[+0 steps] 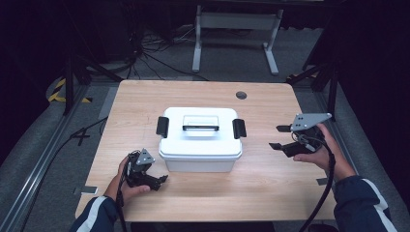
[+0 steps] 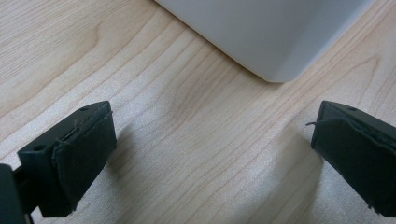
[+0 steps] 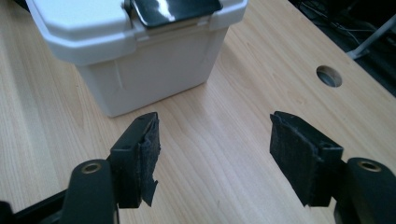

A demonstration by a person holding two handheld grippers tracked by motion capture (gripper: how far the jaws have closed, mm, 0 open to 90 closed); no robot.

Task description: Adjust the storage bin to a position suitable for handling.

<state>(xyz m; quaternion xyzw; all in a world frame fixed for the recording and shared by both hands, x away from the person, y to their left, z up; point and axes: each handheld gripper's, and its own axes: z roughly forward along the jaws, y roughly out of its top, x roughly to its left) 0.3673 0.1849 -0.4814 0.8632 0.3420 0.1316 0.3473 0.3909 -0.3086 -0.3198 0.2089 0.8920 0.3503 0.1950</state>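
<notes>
Both jaws apart, empty: left gripper [image 1: 153, 181] & right gripper [image 1: 282, 137] flank box [image 1: 200, 140]; prob. go for latches [image 1: 239, 128], squarely.

Light wooden table [image 1: 270, 193] with rounded corners and a round cable hole [image 1: 241, 95] near its far edge, right of centre. Grey carpeted floor [image 1: 232, 63] surrounds the table. Beyond the far edge, a white metal stand [image 1: 237, 21] with two splayed legs. Black cables [image 1: 145, 53] lie tangled on the floor at far left. Yellow-and-black striped tape [image 1: 58, 92] marks the floor left of the table.
</notes>
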